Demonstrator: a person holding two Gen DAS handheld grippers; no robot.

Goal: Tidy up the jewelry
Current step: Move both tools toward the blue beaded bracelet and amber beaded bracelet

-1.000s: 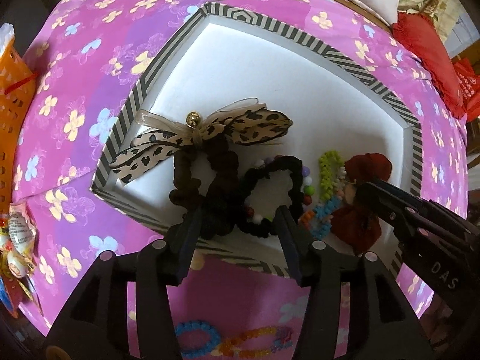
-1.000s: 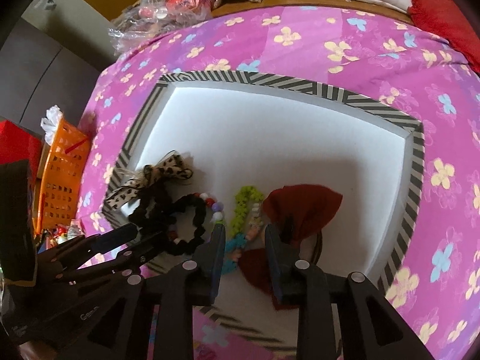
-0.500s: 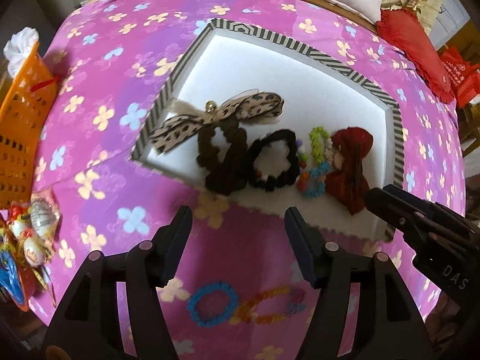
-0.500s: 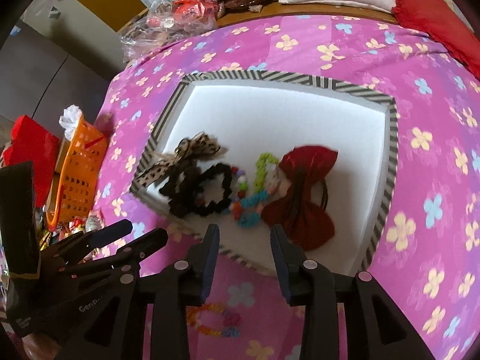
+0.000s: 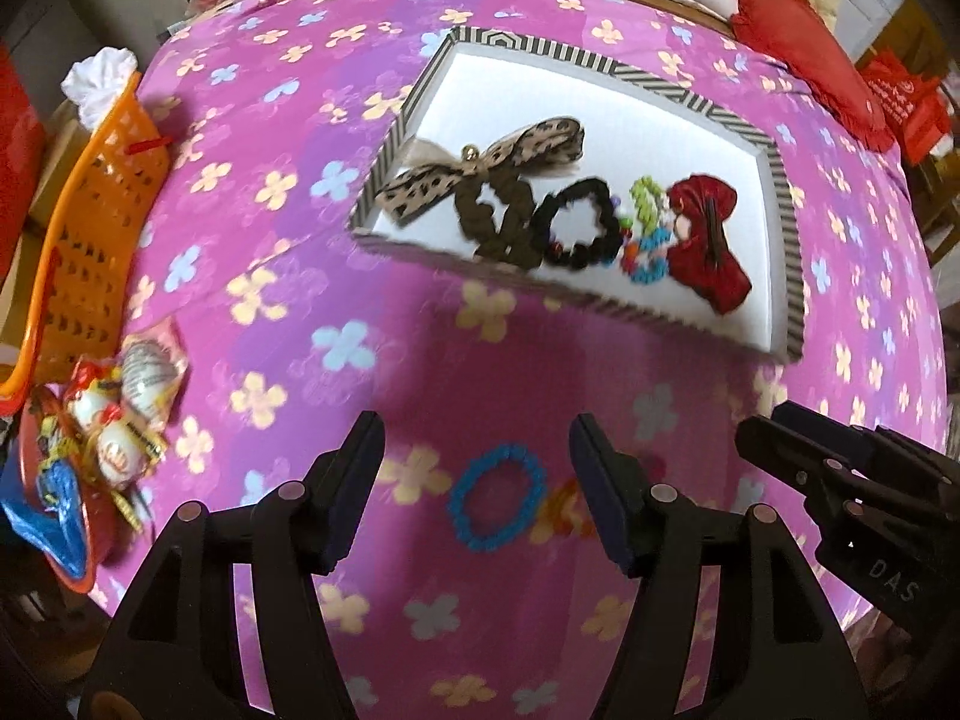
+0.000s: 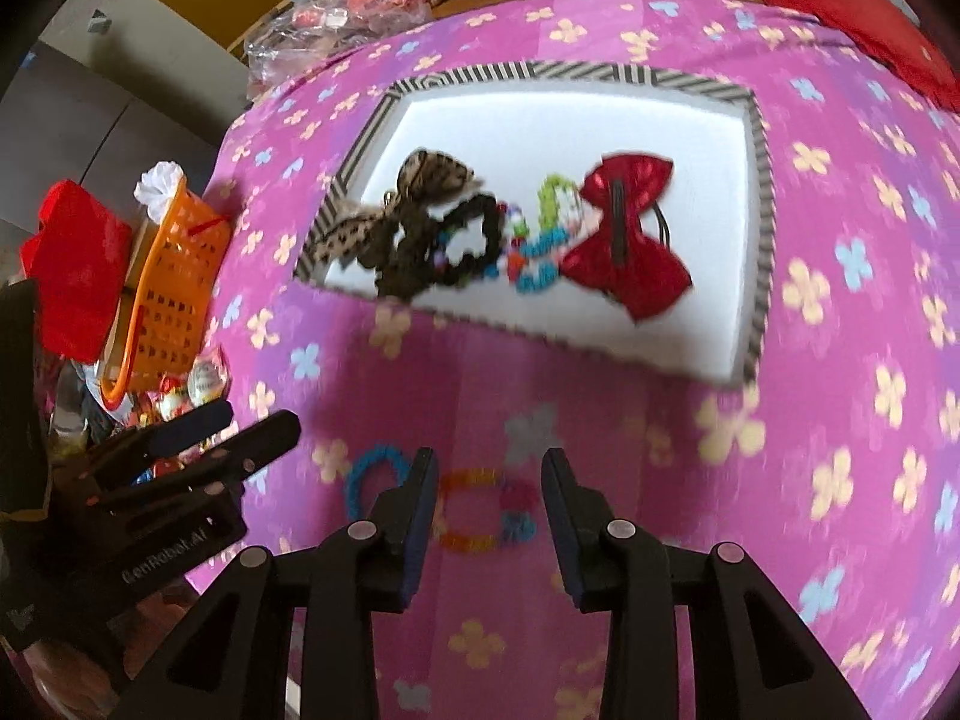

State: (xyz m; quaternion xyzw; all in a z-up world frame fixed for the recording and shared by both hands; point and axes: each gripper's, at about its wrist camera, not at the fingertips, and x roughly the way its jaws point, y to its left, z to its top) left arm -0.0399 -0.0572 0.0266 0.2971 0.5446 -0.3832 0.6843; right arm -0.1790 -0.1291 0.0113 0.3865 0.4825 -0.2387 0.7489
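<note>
The left hand-held gripper [image 5: 474, 474] points steeply down at the pink flowered cloth [image 5: 288, 252] with its jaws spread wide and nothing between them; through the gap a blue bead bracelet [image 5: 497, 504] shows lying on the cloth below. The right hand-held gripper [image 6: 486, 498] is tilted down in the same way, just to the right of the left one, its jaws at a narrower gap and also empty; under them lies an orange and multicoloured bead bracelet [image 6: 480, 519], touching or nearly touching the blue one. Neither bracelet is touched by a finger. Beyond them stands the white tray with a black-and-white striped rim [image 5: 606, 63], and along its near side the sorted pieces lie in a row: a leopard-print bow [image 5: 480, 171] on a dark brown scrunchie [image 5: 498, 222], a black scrunchie [image 5: 579, 228], a small cluster of green and blue bead bands [image 5: 648, 234], and a red bow clip [image 5: 708, 246]. The far half of the tray is bare white. At the left edge of the cloth sit an orange plastic basket [image 5: 90, 228] and some wrapped sweets [image 5: 120, 420]; a red cushion [image 5: 804, 54] lies at the far right.
</note>
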